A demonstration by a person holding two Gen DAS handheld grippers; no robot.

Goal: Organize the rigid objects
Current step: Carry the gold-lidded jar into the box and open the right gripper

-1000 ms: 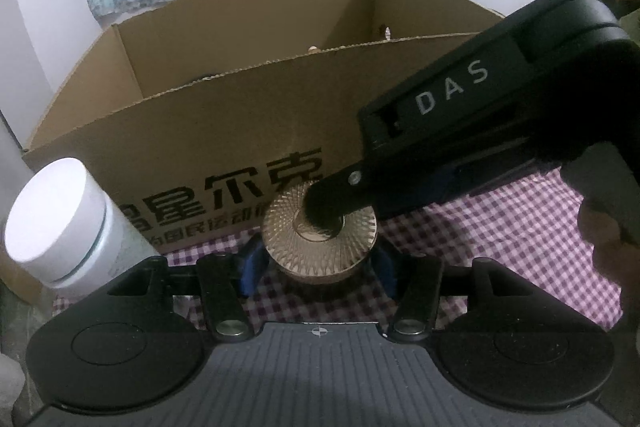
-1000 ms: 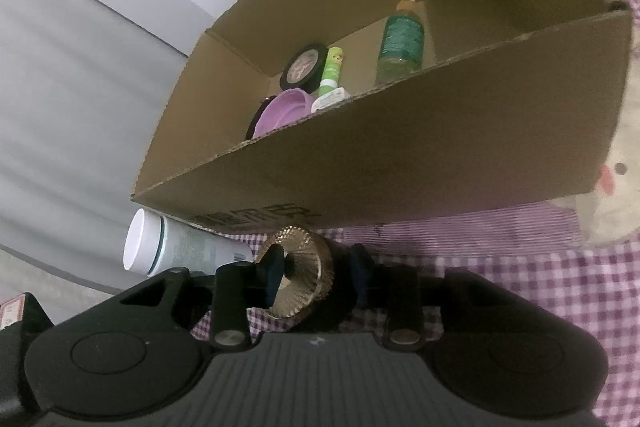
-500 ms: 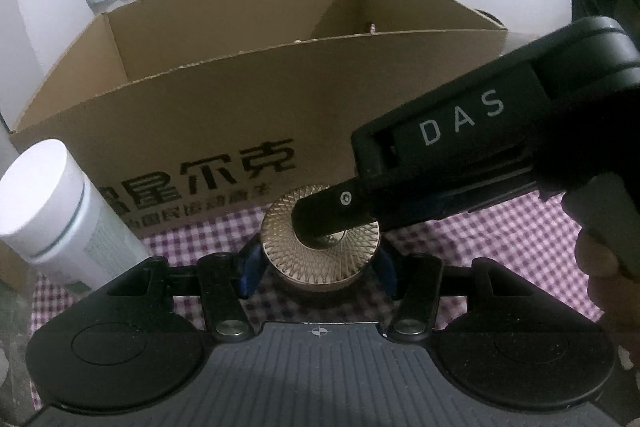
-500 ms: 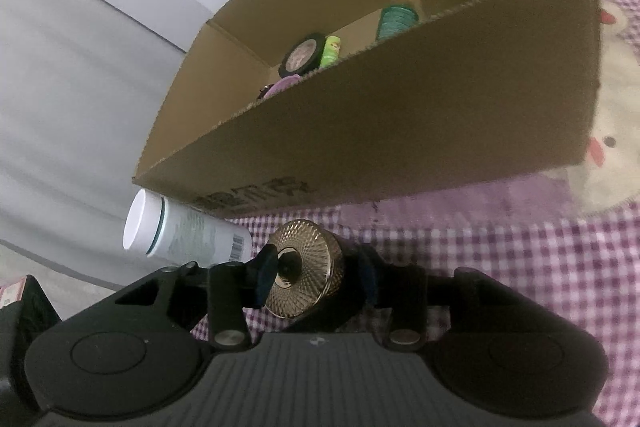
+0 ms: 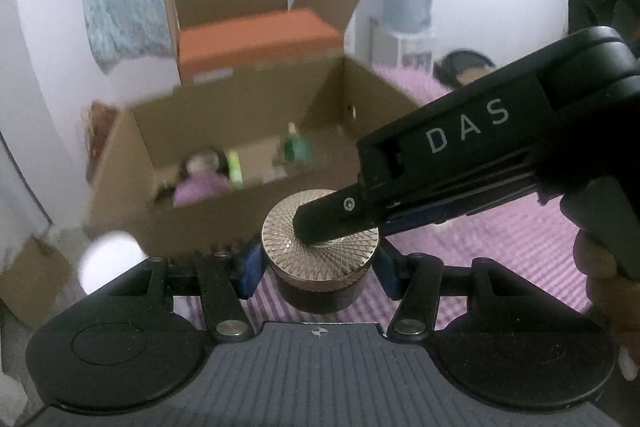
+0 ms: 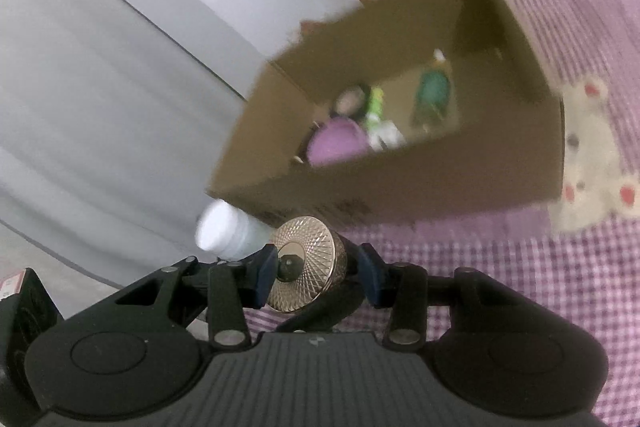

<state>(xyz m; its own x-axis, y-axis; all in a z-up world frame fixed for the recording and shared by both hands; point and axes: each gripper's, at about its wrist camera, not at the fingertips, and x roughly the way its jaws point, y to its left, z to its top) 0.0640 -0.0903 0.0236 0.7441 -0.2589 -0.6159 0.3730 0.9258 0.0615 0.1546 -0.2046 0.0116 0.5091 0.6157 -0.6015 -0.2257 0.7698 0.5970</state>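
Note:
A dark jar with a ribbed gold lid (image 5: 280,239) hangs in the air in front of an open cardboard box (image 5: 200,219). My left gripper (image 5: 318,273) is shut on the jar's sides, a blue pad on each side. The right gripper's upper finger (image 5: 332,219) lies flat on the lid. In the right wrist view the jar (image 6: 316,259) lies sideways in my right gripper (image 6: 316,273), one pad on the lid's centre and the other on the base. The jar's base is mostly hidden.
The box (image 6: 400,183) holds a purple-lidded jar (image 6: 336,143), a yellow-green tube (image 6: 376,103) and a green bottle (image 6: 434,95). A white-capped bottle (image 6: 224,231) lies by its left corner. A purple checked cloth (image 6: 520,287) covers the surface. A second carton with an orange box (image 5: 256,39) stands behind.
Both grippers have risen together with the jar. The box has dropped lower in both views, and its inside now shows. The background is blurred.

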